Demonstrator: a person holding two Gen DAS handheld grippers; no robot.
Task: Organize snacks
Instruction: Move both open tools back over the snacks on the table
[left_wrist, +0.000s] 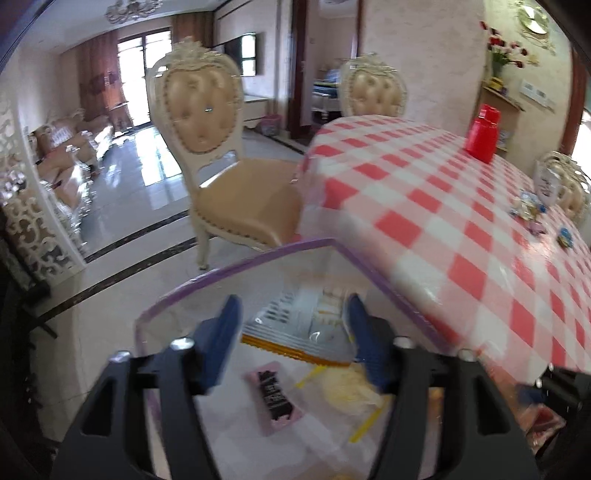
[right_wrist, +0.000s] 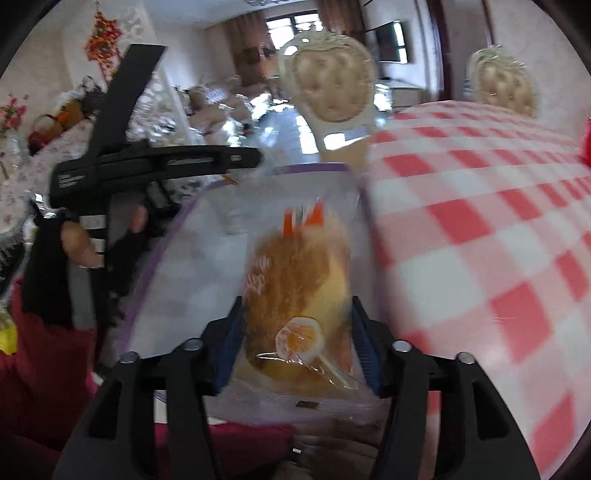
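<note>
Presently the right hand-held gripper (right_wrist: 297, 332) clamps one bread packet (right_wrist: 299, 280); the left hand-held gripper (left_wrist: 291, 332) gapes over one bag (left_wrist: 258, 266).

You've got 2 grippers up: left gripper (left_wrist: 291, 328), right gripper (right_wrist: 295, 332). 1 clear bin (left_wrist: 369, 266) with purple rim, at table edge. Inside it, your left view shows 1 pink packet (left_wrist: 275, 398), 1 striped flat pack (left_wrist: 295, 325), 1 yellow-trimmed bag (left_wrist: 347, 391). Your right view adds 1 bread pack (right_wrist: 299, 273) and 1 lollipop (right_wrist: 299, 338). 1 checkered table (left_wrist: 424, 206). 1 red container (left_wrist: 482, 134) on it. Small wrapped sweets (left_wrist: 528, 208) far right, too blurred for a count. 2 cream chairs (left_wrist: 207, 122) fully in view.
</note>
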